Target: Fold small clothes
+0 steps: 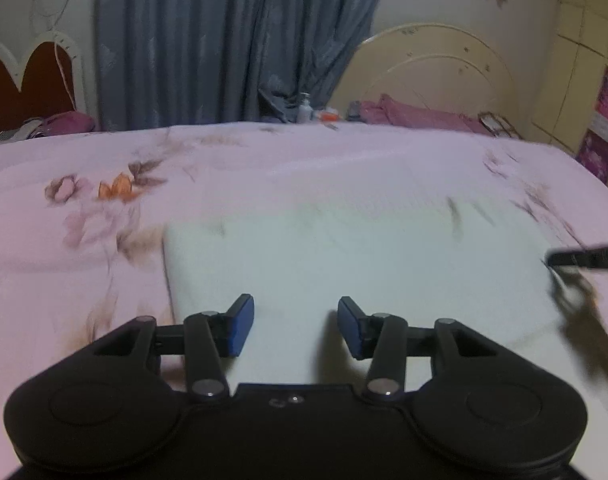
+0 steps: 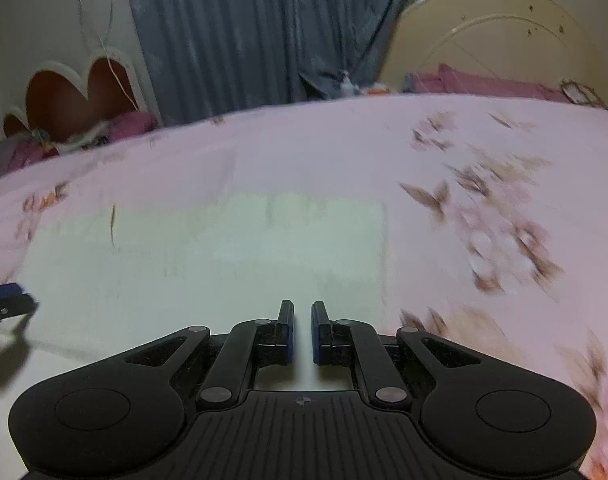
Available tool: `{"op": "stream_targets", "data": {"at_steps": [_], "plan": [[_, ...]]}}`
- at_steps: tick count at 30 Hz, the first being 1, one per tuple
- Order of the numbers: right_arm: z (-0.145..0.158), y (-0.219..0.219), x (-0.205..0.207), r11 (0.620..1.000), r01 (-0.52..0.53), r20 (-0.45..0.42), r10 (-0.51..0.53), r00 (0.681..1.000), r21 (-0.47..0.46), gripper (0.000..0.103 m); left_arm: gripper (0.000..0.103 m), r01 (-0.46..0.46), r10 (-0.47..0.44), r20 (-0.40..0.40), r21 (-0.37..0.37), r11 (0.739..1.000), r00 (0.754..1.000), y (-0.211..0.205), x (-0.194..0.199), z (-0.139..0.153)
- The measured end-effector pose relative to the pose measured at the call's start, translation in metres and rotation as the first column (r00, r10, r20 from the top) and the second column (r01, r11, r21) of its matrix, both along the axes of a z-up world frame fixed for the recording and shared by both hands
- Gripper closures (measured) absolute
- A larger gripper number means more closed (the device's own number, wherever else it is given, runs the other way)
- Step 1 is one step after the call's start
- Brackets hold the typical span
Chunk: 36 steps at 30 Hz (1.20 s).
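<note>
Bed (image 1: 104, 280) w/ pale pink sheet, printed w/ brownish flowers & leaves plus one orange bloom on left in left wrist view. Sheet lies mostly smooth. A white cloth (image 1: 343, 264) lies flat on it, near the bed's front edge, roughly rectangular; left & far edges straight. In right wrist view the cloth (image 2: 208, 256) has flower prints just beside its right edge. Far end of bed: pink pillows (image 1: 415, 114) against a cream headboard (image 1: 435, 64). Pics blurred.
</note>
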State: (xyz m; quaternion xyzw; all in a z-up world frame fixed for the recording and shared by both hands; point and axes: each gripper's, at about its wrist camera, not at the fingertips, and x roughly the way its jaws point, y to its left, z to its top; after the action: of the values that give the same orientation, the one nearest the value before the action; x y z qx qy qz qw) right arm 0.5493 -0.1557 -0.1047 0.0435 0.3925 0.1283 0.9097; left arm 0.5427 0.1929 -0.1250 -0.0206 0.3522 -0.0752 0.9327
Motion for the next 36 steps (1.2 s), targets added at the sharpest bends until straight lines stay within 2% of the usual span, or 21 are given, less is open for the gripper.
{"op": "stream_targets", "data": {"at_steps": [2,3,5,6,8,10,12,15,17,19,21,24,26,27,30,31,33,36], "plan": [[-0.004,-0.001,0.018,1.0,0.006,-0.011,-0.006,1.0,-0.005,0.097,0.058,-0.044,0.044,0.005,-0.013,0.999,0.999,0.016,0.022,-0.006],[-0.007,-0.005,0.023,0.999,0.015,-0.019,-0.016,1.0,-0.029,0.097,0.059,-0.071,0.071,-0.02,-0.016,0.997,0.997,0.027,0.033,-0.013],[-0.012,-0.018,0.026,0.995,0.064,-0.023,-0.066,0.998,-0.075,0.097,0.061,-0.073,0.071,-0.026,-0.079,0.994,0.997,0.044,0.039,-0.015],[-0.013,-0.025,0.028,0.993,0.087,-0.037,-0.09,0.995,-0.077,0.097,0.061,-0.072,0.07,-0.033,-0.081,0.994,0.997,0.046,0.038,-0.012],[-0.007,-0.033,0.026,0.994,0.103,-0.049,-0.105,0.993,-0.044,0.097,0.058,-0.071,0.073,0.011,-0.08,0.994,0.997,0.038,0.027,0.0],[0.006,-0.025,0.019,0.995,0.1,0.013,-0.101,0.995,0.009,0.097,0.054,-0.015,0.02,0.057,-0.094,0.995,0.998,0.019,0.016,0.008],[0.016,0.003,0.018,0.998,0.04,0.045,-0.043,0.998,0.052,0.096,0.054,0.039,-0.034,0.062,-0.081,0.996,0.998,-0.011,0.011,0.008],[0.013,0.055,0.022,0.994,-0.09,0.023,0.088,0.996,0.06,0.096,0.054,0.089,-0.087,0.037,-0.038,0.995,0.995,-0.046,0.009,0.0],[0.006,0.081,0.021,0.987,-0.152,0.004,0.152,0.988,0.048,0.096,0.055,0.088,-0.088,0.022,0.01,0.996,0.996,-0.058,0.007,-0.009],[-0.003,0.09,0.018,0.985,-0.174,-0.012,0.174,0.985,0.005,0.097,0.055,0.087,-0.087,0.024,0.026,0.996,0.996,-0.053,-0.001,-0.016],[-0.002,0.076,0.016,0.988,-0.156,-0.007,0.156,0.988,-0.008,0.097,0.054,0.067,-0.068,0.025,0.055,0.996,0.997,-0.036,-0.01,-0.015],[-0.005,0.027,0.014,0.998,-0.022,-0.013,0.021,1.0,-0.063,0.097,0.054,-0.012,0.009,0.029,0.1,0.995,1.0,-0.002,-0.021,-0.015],[-0.005,0.003,0.013,0.997,0.031,-0.029,-0.033,0.999,-0.068,0.097,0.054,-0.039,0.038,0.012,0.054,0.998,0.999,0.012,-0.025,-0.014],[-0.004,-0.001,0.012,0.998,0.031,-0.039,-0.033,0.999,-0.052,0.097,0.058,-0.057,0.056,0.018,0.049,0.997,0.998,0.01,-0.028,-0.009],[0.015,0.018,-0.001,0.999,-0.009,0.009,0.009,1.0,-0.036,0.096,0.056,-0.005,0.003,0.086,0.023,1.0,0.996,-0.017,-0.041,0.008],[0.019,0.028,-0.007,0.999,-0.044,0.026,0.044,0.999,-0.017,0.094,0.056,0.025,-0.027,0.095,0.014,1.0,0.995,-0.029,-0.043,0.01],[0.02,0.048,-0.018,0.995,-0.097,0.031,0.097,0.995,0.008,0.066,0.055,0.091,-0.091,0.091,0.009,0.996,0.992,-0.059,-0.047,0.01],[0.011,0.071,-0.03,0.987,-0.159,0.009,0.159,0.987,0.0,0.066,0.054,0.13,-0.131,0.059,0.014,0.991,0.99,-0.087,-0.05,0.0]]}}
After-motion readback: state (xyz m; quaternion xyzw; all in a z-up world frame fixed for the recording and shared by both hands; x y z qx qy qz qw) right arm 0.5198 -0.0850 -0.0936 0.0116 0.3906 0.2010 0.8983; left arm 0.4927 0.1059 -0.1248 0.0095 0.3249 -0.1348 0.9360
